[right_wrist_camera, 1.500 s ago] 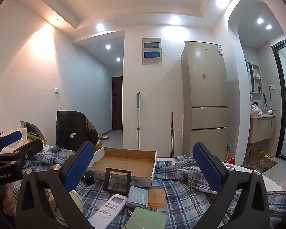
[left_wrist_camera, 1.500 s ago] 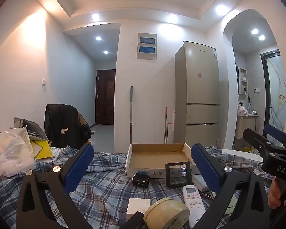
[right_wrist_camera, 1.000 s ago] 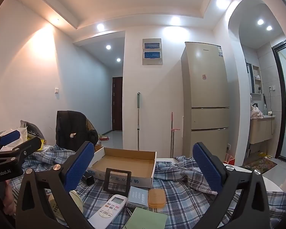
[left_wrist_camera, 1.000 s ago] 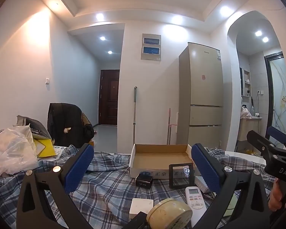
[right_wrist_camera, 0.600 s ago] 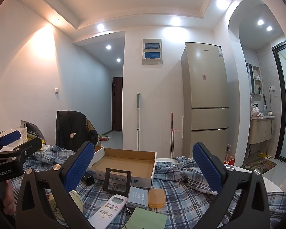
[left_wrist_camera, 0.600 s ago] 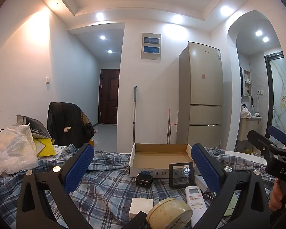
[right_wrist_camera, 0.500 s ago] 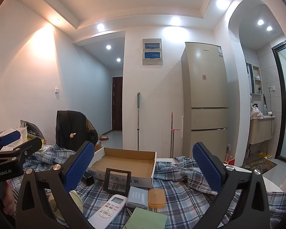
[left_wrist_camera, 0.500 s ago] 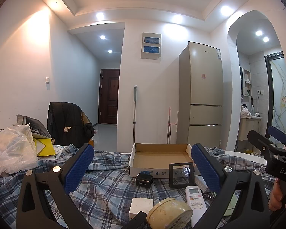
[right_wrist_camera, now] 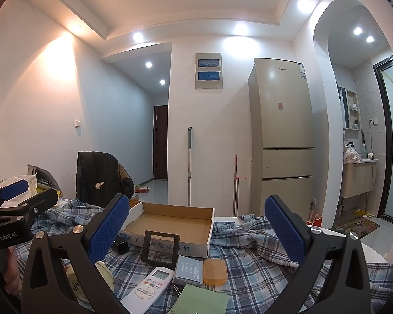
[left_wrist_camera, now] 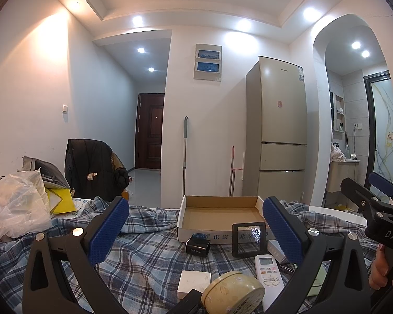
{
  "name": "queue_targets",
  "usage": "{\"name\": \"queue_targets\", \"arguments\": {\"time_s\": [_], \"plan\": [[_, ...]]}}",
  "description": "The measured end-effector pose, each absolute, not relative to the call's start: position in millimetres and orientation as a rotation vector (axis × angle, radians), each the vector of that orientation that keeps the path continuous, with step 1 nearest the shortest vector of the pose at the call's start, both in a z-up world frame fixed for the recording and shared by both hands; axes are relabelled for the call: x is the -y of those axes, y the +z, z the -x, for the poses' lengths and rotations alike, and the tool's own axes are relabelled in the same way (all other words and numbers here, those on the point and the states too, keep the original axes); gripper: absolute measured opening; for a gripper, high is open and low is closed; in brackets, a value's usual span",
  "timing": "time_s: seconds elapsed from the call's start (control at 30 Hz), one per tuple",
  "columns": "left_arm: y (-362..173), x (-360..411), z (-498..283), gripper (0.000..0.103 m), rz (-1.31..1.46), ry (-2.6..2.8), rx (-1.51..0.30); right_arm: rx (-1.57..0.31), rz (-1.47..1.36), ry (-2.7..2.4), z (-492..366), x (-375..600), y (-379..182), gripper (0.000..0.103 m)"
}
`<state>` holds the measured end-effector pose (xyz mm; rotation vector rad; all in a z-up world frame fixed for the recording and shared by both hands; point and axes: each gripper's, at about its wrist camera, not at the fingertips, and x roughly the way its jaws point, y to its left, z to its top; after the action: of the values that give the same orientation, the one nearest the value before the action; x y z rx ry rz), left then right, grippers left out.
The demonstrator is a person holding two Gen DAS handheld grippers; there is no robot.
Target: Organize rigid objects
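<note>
Open cardboard box point(left_wrist_camera: 220, 216) resting on checked cloth point(left_wrist_camera: 149, 251) at mid-table, flat, nothing inside. Black frame point(left_wrist_camera: 249, 240) standing upright against box front wall, touching it. Small black cube point(left_wrist_camera: 197, 246) just before box front, left of frame. White remote point(left_wrist_camera: 268, 273) lying nearer than frame, screen end toward box. White block point(left_wrist_camera: 194, 283) and round cream tin point(left_wrist_camera: 233, 294) nearest the left camera, side by side, tin overlapping block's corner. Blue-grey packet point(right_wrist_camera: 188, 268) and orange case point(right_wrist_camera: 214, 268) lying before box's right front corner, touching each other; green pad point(right_wrist_camera: 200, 302) nearer still, partly cut off by picture edge. Left gripper point(left_wrist_camera: 195, 231) held level above cloth, short of box, jaws spread wide, nothing between blue pads. Right gripper point(right_wrist_camera: 196, 226) likewise level, right of box, jaws wide apart, holding nothing. Plastic bag point(left_wrist_camera: 15, 204) and yellow paper point(left_wrist_camera: 60, 200) heaped far left of box. Chair with dark coat point(left_wrist_camera: 91, 168) behind box to left. Fridge point(left_wrist_camera: 280, 130) and two mop handles against wall beyond box.
</note>
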<state>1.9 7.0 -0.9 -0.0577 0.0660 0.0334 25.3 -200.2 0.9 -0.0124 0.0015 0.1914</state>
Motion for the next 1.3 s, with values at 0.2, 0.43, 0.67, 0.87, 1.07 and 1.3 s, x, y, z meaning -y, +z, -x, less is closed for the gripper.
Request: {"name": "queue_targets", "arguments": {"time_s": [0.2, 0.43, 0.67, 0.87, 1.07, 1.3], "plan": [[0, -5, -2, 0.103, 0.059, 0.033, -0.067, -0.003, 0.012, 0.192, -25, 199, 1, 0.103], [-1, -4, -3, 0.103, 0.058, 0.033, -0.066, -0.016, 0.006, 0.192, -25, 207, 1, 0.103], [0, -5, -2, 0.103, 0.058, 0.033, -0.068, -0.017, 0.007, 0.193, -29, 208, 0, 0.103], [0, -5, -3, 0.103, 0.059, 0.033, -0.068, -0.018, 0.007, 0.192, -30, 203, -1, 0.103], [0, -5, -2, 0.103, 0.059, 0.033, -0.069, -0.019, 0.007, 0.192, -30, 203, -1, 0.103], [0, -5, -3, 0.103, 0.06, 0.033, -0.069, -0.04, -0.008, 0.19, -30, 203, 2, 0.103]]}}
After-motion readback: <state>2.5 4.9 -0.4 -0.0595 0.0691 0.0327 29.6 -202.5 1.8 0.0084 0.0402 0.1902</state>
